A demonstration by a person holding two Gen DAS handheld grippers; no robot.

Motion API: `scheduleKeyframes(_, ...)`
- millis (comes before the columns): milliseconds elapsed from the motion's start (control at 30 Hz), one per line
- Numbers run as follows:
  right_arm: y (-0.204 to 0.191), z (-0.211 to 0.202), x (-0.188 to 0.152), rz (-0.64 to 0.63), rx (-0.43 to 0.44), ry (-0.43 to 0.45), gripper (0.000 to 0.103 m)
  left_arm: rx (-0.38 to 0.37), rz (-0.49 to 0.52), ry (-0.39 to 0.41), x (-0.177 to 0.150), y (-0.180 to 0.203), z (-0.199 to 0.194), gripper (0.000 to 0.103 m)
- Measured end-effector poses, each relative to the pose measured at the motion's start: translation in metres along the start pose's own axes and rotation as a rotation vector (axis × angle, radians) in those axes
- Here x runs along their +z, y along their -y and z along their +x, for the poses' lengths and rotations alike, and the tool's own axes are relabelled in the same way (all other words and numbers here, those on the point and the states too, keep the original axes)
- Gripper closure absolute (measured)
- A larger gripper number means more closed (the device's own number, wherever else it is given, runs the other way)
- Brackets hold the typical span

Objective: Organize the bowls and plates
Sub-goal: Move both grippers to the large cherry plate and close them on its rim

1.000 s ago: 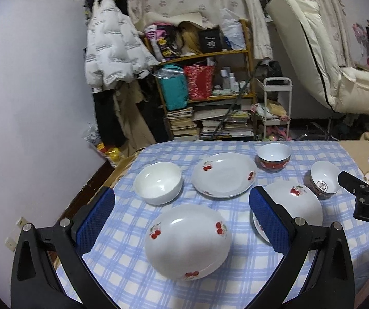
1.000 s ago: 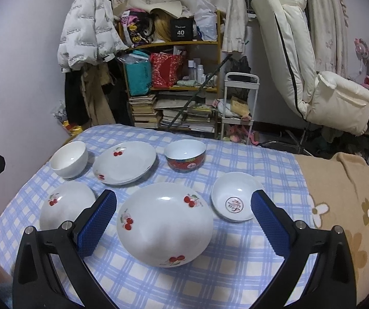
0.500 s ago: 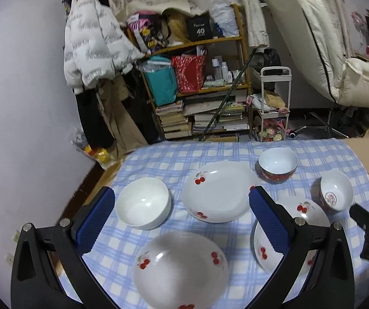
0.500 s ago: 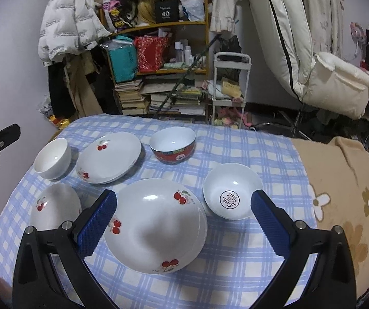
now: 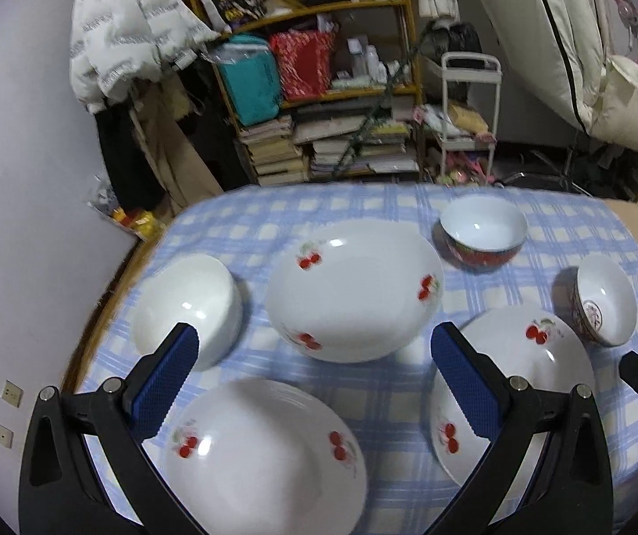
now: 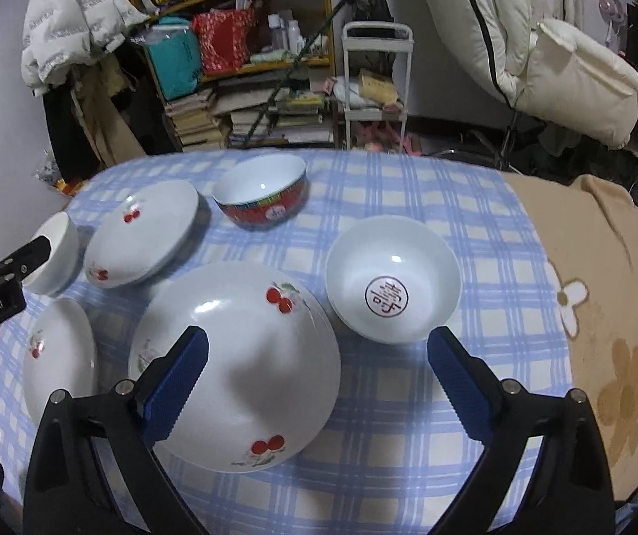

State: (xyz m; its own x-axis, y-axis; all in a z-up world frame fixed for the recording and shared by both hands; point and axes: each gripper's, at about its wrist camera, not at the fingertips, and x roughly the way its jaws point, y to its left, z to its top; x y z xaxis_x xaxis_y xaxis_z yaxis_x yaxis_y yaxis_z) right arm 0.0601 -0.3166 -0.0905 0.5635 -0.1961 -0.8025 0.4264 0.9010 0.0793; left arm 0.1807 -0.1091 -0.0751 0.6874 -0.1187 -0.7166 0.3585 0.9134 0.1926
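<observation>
Your bench (image 5: 408,205) wears a blue-and-white checked cloth and carries everything. Largest is the cherry plate (image 6: 247,356) at 6 o'clock in your right wrist view, sitting between the right tongs (image 6: 316,374), which are spread wide and grasp nothing. In your left wrist view, a second cherry plate (image 5: 354,290) lies at the centre, and a third cherry plate (image 5: 265,459) lies at 6 o'clock, partly under the left tongs (image 5: 314,383), also released and empty. At 9 o'clock of that view sits the plain white bowl (image 5: 185,307), near the bench edge. The red-sided bowl (image 6: 261,196) stands at 12 o'clock in the right view, well apart from the white bowl with a red seal mark (image 6: 392,278) at 2 o'clock.
</observation>
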Motion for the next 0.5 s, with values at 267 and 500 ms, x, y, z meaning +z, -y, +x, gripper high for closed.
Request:
scheduleKeyframes(267,0.003,0.026,-0.006,0.012,0.003,-0.088,0.008,-0.033,0.049,-0.072,-0.014,0.025,0.027,0.001)
scheduleKeyframes(500,0.003,0.047,-0.01,0.004,0.018,-0.166,0.014,-0.053,0.067,-0.139,-0.025,0.039,0.041,0.001)
